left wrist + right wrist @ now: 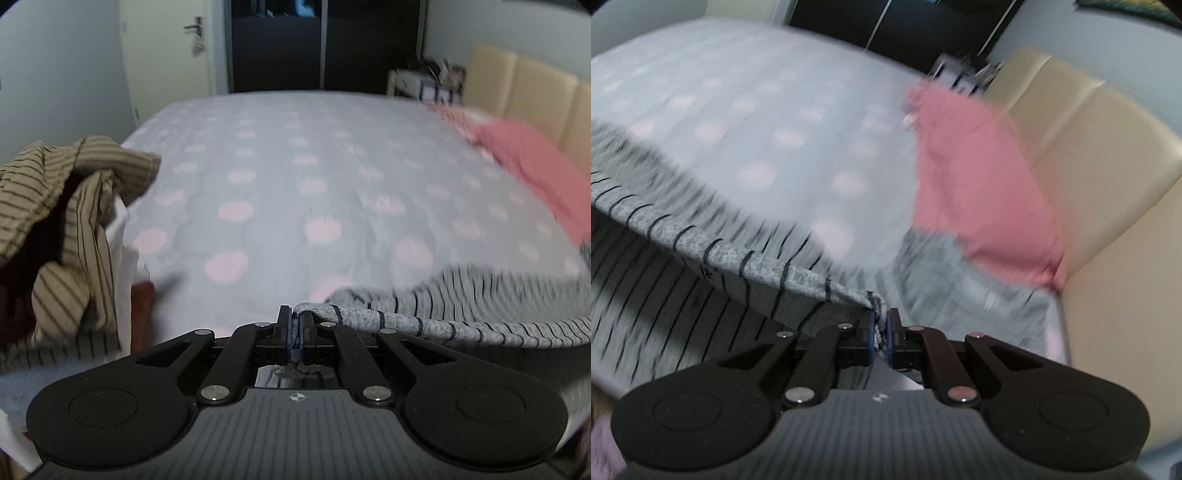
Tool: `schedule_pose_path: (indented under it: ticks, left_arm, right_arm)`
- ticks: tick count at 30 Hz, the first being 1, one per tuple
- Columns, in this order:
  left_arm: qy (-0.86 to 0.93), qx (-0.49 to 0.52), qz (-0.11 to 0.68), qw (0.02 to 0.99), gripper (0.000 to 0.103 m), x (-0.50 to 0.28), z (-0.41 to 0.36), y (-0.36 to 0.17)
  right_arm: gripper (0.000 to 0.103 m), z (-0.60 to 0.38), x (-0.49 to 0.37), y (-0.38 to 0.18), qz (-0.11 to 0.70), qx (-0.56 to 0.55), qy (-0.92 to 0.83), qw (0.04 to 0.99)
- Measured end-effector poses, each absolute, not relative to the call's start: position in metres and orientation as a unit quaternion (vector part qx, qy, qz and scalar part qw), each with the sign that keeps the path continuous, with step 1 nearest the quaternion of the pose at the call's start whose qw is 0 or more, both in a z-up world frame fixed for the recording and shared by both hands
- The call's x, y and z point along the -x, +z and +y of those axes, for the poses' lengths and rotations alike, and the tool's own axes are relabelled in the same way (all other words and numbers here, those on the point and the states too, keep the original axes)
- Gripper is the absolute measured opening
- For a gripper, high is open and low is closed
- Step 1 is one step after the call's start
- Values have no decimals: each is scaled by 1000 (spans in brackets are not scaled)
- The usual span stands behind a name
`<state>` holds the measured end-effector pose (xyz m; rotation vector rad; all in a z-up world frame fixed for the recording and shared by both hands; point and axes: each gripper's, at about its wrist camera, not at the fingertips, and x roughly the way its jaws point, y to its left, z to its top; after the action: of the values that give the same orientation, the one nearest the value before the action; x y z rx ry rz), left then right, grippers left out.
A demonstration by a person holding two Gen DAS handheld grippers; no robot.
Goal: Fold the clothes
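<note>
One bed (295, 177) fills both views, its pale sheet printed with soft pink dots. Only the left wrist view shows the white door (166, 48) and a crumpled pile of tan pinstriped clothes (62, 206) at the bed's left edge. The right wrist view shows more of the padded cream headboard (1089, 155). One pink pillow (979, 184) lies against it. The grey striped garment (461, 321), a knit with thin dark lines, hangs stretched between two grippers above the bed's near edge. The left gripper (295, 332) is clamped tight on one hem corner; the right gripper (881, 332) pinches the other.
</note>
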<state>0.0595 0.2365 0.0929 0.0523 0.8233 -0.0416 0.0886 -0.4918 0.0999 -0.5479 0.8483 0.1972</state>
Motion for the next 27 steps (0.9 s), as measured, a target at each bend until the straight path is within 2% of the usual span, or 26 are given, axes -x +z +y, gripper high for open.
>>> schedule_pose_path:
  ticks: [10,17,20,23,25,27]
  left_arm:
    - [-66,-161,470,866,2,-33,213,45]
    - [-77,-186,483,852,2,-26,208,28]
    - [-86,-187,484,851,2,-23,207,26]
    - [-105,-189,496,841,2,-23,204,21]
    - [-111,-196,506,832,2,-24,204,16]
    - [-109,-195,511,830,4,-26,208,15]
  right_arm:
    - [7,-477,-66,10,528,329,154,767]
    - [8,-476,-58,-32,561,370,168,721]
    - [13,-471,-57,-33,557,390,171,713]
    - [35,-469,-58,-17,537,402,165,723]
    - [36,-467,-62,1,512,401,146,745]
    - [43,-458,-66,18,467,412,113,774]
